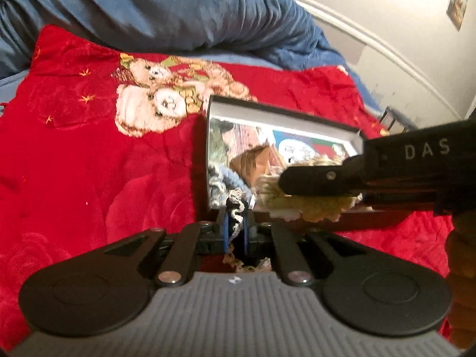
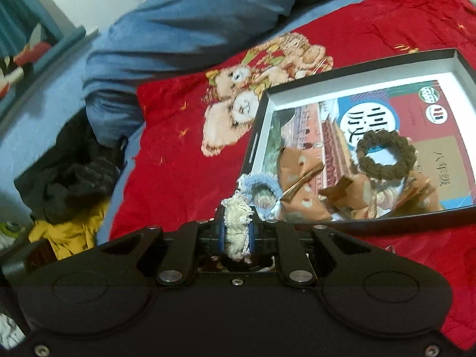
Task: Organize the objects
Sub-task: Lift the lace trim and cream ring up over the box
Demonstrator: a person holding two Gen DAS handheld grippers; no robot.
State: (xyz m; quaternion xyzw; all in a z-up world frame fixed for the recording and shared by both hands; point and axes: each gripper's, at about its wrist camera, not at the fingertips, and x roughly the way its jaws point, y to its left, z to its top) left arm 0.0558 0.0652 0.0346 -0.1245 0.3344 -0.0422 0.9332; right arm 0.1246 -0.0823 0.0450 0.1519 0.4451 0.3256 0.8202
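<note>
Left tongs point(image 1: 236, 229): pressed together on a thin strand of the cream crochet piece point(image 1: 238, 214), right at the near edge of the box point(image 1: 279, 110).
Right tongs point(image 2: 237, 232): clamped on a thicker bunch of the same cream crochet, as I judge it; in the left wrist view they reach in from the right over the near part of the box.
Where it is: you hold the crochet piece between your two hands, just above the near left corner of the box, near the blue scrunchie point(image 2: 261, 187).
How it handles: I judge it very light, soft and floppy, and not fragile. The open loops can catch on the tong tips, so take a full bunch and not one thread; the left hold looks thin and may slip.
Box contents: a brown scrunchie point(image 2: 385, 151), brown patterned cloth pieces point(image 2: 300, 184) and, under them, a printed book point(image 2: 372, 113).
Surface: a bed with a red plush blanket point(image 2: 178, 160) showing teddy bears; it is soft and uneven, so the box may tip if you press on it.
Farther: a blue duvet point(image 1: 154, 9) in a heap behind.
Room: dark and yellow clothes point(image 2: 68, 196) at the left, and a pale wall point(image 1: 401, 9) at the far right.
</note>
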